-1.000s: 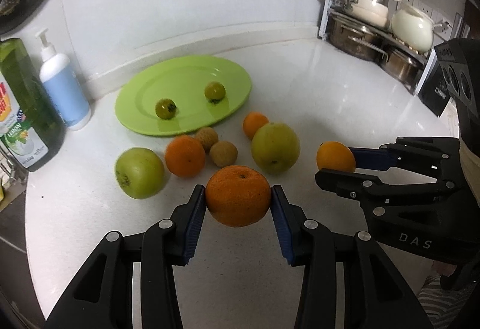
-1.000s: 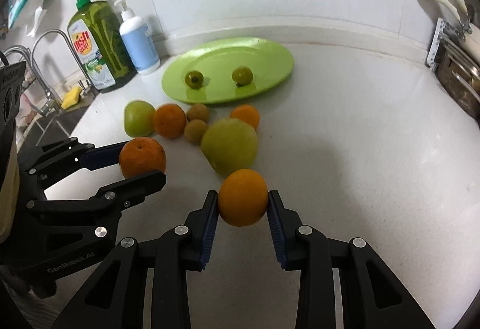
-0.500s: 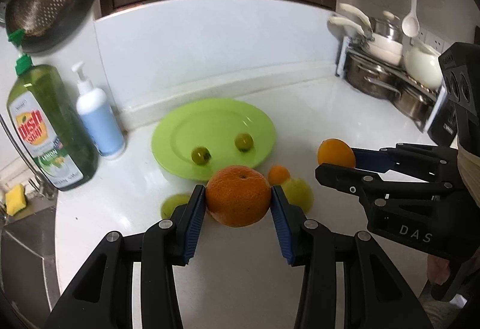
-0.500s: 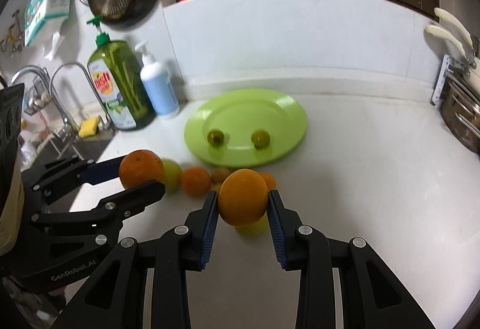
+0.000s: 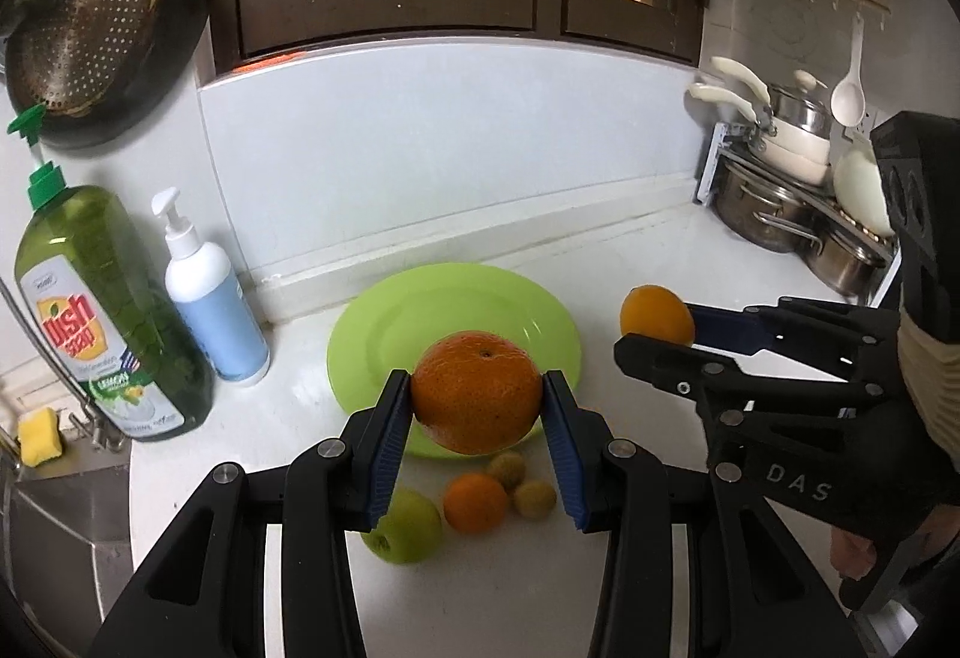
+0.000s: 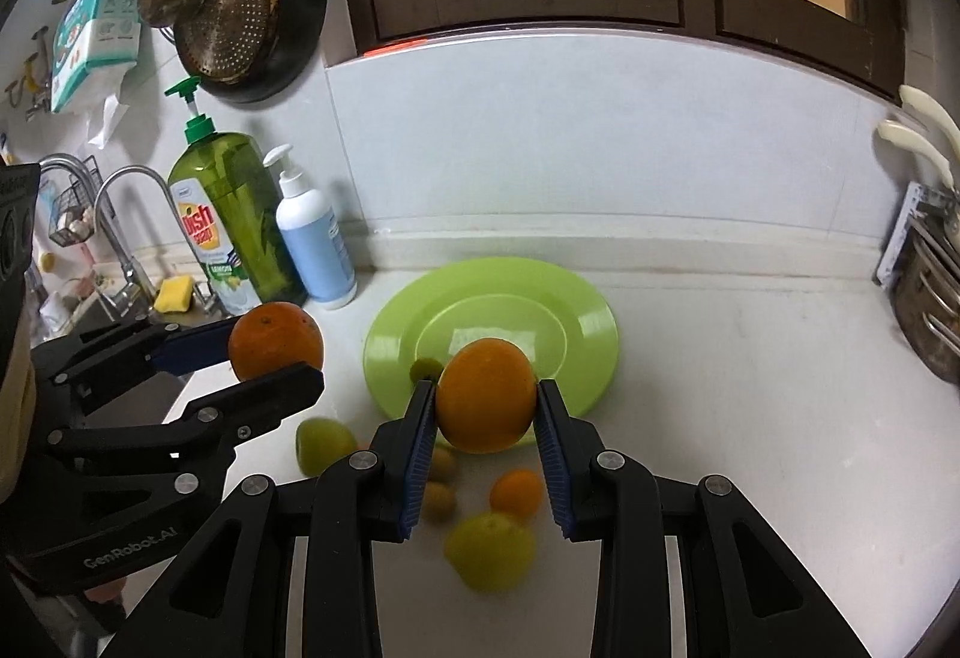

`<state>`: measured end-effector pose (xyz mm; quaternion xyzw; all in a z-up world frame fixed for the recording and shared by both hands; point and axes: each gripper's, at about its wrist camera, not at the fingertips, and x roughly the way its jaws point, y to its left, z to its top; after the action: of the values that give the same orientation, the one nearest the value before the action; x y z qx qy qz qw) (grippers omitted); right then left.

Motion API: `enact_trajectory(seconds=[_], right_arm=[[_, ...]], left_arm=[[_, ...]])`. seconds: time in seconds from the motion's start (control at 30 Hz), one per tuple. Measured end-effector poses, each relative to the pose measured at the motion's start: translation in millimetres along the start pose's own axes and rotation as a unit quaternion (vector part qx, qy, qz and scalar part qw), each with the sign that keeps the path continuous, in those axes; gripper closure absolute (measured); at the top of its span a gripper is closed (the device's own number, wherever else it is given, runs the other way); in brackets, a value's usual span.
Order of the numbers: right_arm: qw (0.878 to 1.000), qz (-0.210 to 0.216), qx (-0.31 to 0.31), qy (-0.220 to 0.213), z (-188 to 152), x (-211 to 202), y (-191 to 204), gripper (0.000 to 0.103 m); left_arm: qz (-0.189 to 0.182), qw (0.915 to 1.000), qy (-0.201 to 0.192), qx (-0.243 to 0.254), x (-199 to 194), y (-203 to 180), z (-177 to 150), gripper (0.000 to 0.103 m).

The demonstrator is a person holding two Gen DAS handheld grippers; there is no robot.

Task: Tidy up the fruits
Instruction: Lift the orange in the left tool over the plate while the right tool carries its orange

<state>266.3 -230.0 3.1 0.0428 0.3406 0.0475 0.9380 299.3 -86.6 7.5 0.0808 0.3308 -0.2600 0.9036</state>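
Note:
My left gripper (image 5: 474, 388) is shut on a large orange (image 5: 477, 412), held in the air in front of the green plate (image 5: 420, 310). My right gripper (image 6: 485, 394) is shut on a smaller orange (image 6: 486, 421), also raised above the plate's (image 6: 582, 316) near rim. In each view the other gripper shows beside it, holding its fruit (image 5: 655, 314) (image 6: 275, 339). A small green fruit (image 6: 425, 369) lies on the plate, partly hidden. Loose on the counter below are a green apple (image 5: 403, 526), a small orange (image 5: 476, 501), two brownish fruits (image 5: 534, 499) and a large yellow-green fruit (image 6: 489, 550).
A green dish-soap bottle (image 5: 102, 322) and a white pump bottle (image 5: 213, 310) stand left of the plate by the wall. A sink with a faucet (image 6: 120, 214) and a yellow sponge (image 5: 39, 436) lie further left. Pots on a rack (image 5: 780, 202) fill the right corner.
Both grippers have risen with their oranges and tilted up. The loose fruit has dropped low in both views, and the cupboards and hanging strainer have come into sight.

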Motion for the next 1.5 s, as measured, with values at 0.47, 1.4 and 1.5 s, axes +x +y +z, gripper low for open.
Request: enact_trajectory(seconds=[0.47, 1.4, 1.5], right_arm=[[1.000, 0.009, 0.000, 0.029, 42, 61, -19, 0.069], [0.990, 0.017, 0.022, 0.141, 36, 175, -49, 0.069], [0.989, 0.019, 0.023, 0.147, 36, 181, -49, 0.069]], left_arm=[[0.013, 0.9996, 0.025, -0.003, 50, 21, 35, 0.060], [0.008, 0.9871, 0.158, -0.027, 168, 50, 21, 0.060], [0.009, 0.9865, 0.162, -0.027, 171, 50, 20, 0.060]])
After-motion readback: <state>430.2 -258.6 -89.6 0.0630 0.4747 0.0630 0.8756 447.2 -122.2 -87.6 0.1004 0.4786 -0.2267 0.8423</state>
